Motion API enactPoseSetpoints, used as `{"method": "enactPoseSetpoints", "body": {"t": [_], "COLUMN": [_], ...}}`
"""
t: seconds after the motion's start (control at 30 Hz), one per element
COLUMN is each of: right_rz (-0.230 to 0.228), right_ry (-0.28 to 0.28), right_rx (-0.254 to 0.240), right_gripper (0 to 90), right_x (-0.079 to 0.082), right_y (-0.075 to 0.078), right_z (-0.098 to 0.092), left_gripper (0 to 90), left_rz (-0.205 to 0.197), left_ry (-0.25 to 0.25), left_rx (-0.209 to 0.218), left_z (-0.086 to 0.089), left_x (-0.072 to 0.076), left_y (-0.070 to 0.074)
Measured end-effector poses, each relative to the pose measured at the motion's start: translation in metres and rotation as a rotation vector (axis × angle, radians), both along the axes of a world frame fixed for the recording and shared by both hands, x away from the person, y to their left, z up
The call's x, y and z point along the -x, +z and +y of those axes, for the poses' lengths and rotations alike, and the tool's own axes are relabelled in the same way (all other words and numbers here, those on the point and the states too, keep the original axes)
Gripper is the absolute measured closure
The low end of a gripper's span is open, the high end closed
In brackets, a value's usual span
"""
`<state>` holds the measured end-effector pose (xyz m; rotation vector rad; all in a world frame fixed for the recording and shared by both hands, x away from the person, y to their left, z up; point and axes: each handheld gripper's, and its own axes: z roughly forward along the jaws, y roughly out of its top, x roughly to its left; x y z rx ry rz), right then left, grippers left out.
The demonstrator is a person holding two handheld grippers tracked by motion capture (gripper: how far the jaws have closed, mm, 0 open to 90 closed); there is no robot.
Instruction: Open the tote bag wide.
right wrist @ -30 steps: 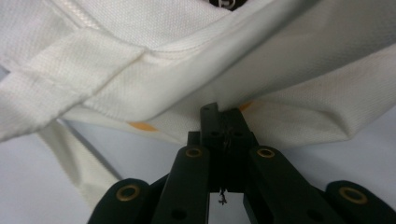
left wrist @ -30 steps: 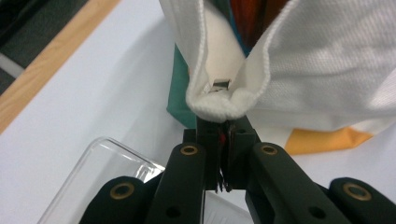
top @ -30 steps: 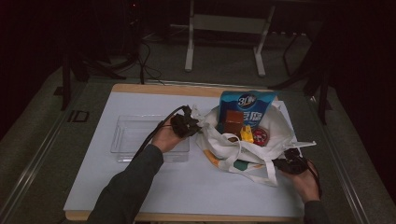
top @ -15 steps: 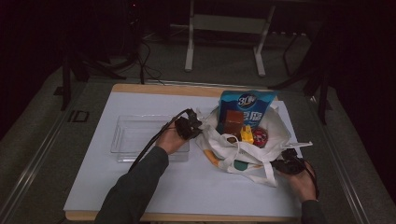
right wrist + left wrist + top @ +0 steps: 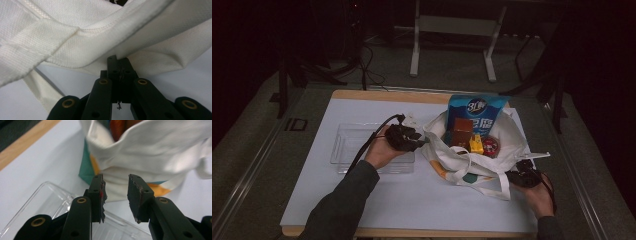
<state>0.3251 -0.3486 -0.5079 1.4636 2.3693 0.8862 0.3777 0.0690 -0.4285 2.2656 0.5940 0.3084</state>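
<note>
White bag (image 5: 472, 155) sits on the table (image 5: 377, 200), right of centre, mouth open and sagging. Inside: a blue packet (image 5: 477, 111) standing at the back, a brown box (image 5: 460, 131), a yellow carton (image 5: 476, 144), a red round tin (image 5: 490, 145).

Right claw (image 5: 519, 176) at the bag's near right edge, clenched on the cloth; in the right gripper view the hem (image 5: 100, 47) runs into the closed jaws.

Left claw (image 5: 416, 140) just beside the bag's left rim, jaws just opened, nothing between them; cloth lies beyond the tips (image 5: 116, 195), apart from them.

Clear tray (image 5: 347, 150) lies left of the bag, under the left hand (image 5: 382, 152).
</note>
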Motion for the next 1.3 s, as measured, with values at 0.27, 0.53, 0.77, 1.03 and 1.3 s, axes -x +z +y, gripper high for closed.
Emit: {"method": "enactPoseSetpoints", "body": {"t": [0.27, 0.53, 0.77, 1.03, 1.3], "right_rz": [0.005, 0.002, -0.002, -0.006, -0.007], "right_ry": [0.001, 0.001, 0.005, 0.002, 0.0], "right_rx": [0.006, 0.002, -0.002, -0.003, -0.008], "right_gripper": [89.5, 89.5, 89.4, 89.4, 89.4], "right_x": [-0.001, 0.0, 0.001, 0.002, 0.002], "right_y": [0.0, 0.001, 0.002, 0.004, 0.003], "right_z": [0.001, 0.001, -0.002, -0.002, -0.002], "left_gripper": [67.8, 69.7, 73.7, 75.6, 74.4], "left_rz": [-0.057, -0.075, -0.029, -0.037, -0.116], "left_ry": [-0.084, -0.111, -0.075, -0.058, -0.066], "left_rx": [0.086, 0.124, 0.057, -0.032, 0.117], "left_z": [-0.011, -0.042, -0.062, -0.076, -0.061], "left_x": [0.021, 0.023, 0.019, 0.028, 0.035], "left_y": [0.026, 0.033, 0.008, -0.02, 0.008]}}
